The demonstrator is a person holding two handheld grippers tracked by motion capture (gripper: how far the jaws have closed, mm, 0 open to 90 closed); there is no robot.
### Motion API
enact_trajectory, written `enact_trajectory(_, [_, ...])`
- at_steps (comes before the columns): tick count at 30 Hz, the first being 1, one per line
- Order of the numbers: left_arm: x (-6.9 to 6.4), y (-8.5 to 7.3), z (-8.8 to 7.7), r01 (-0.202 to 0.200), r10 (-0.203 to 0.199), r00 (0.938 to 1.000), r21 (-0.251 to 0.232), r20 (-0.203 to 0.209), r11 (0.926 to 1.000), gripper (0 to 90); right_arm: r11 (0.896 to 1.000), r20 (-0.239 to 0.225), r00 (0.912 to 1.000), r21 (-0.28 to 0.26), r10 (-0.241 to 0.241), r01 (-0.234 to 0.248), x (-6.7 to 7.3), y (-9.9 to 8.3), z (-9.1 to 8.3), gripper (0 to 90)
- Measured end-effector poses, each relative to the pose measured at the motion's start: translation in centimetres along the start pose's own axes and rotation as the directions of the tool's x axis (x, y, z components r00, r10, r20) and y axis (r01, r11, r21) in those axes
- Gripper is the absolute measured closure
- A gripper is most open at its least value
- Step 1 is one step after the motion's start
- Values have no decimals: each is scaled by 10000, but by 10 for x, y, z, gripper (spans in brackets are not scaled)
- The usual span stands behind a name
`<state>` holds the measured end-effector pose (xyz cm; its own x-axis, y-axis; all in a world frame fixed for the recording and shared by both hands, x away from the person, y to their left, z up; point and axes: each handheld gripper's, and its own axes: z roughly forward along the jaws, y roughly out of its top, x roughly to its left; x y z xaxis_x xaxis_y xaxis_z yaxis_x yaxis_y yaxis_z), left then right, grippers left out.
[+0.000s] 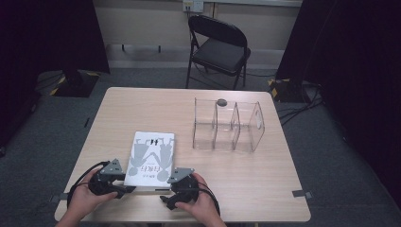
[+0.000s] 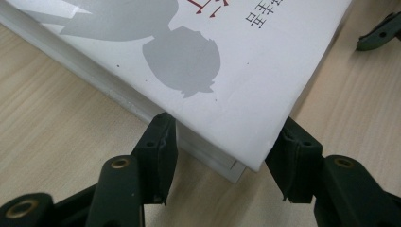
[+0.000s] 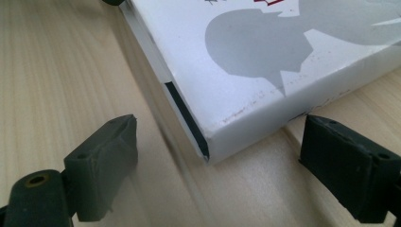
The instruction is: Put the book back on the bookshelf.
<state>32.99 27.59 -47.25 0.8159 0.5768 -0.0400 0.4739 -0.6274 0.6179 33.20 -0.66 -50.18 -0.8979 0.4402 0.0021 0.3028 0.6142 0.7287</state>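
Both grippers set at the white paperback book's (image 1: 151, 158) near corners, ready to lift it.
Left gripper (image 2: 227, 161) touches its corner with narrowing jaws; right gripper (image 3: 213, 175), wide open, must close first.

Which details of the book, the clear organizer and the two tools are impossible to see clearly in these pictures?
- Book: cover title, too small in the high view, cut off by the top edge in both gripper views.
- Clear organizer: the dark round thing at its back rim, too small to identify.
- Left tool: whether its pads press the corner.
- Right tool: jaws clearly apart from the corner.
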Motion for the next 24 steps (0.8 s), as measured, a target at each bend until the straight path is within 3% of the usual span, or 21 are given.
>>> enact_trajectory(1, [-1, 0, 0, 98, -97, 9999, -142, 42, 9999, 472, 10000, 16, 10000, -42, -11, 11, -1, 0, 1, 113])
enact_trajectory(3, [0, 1, -2, -108, 108, 9999, 24, 17, 9999, 479, 10000, 64, 10000, -30, -11, 11, -2, 1, 1, 114])
enact_trajectory(5, [-2, 2, -2, 61, -61, 10000, -190, -11, 9998, 483, 10000, 93, 10000, -42, -15, 15, -1, 1, 1, 113])
enact_trajectory(6, [-2, 2, -5, -109, 109, 9999, -10, -35, 9999, 492, 10000, 182, 9998, -50, -76, 77, 1, 1, 0, 113])
enact_trajectory(13, [-4, 6, -7, 12, -13, 10000, -83, -84, 10000, 499, 9993, 381, 9986, 171, -353, 347, 6, 3, -3, 113])
enact_trajectory(21, [-3, 7, -9, 65, -65, 10000, -128, -22, 9999, 503, 9987, 532, 9985, -469, -154, 179, 3, 9, -15, 112])
enact_trajectory(24, [-3, 9, -11, 48, -48, 10000, -78, -4, 10000, 513, 9975, 786, 9968, -685, -116, 170, 6, 12, -17, 112])
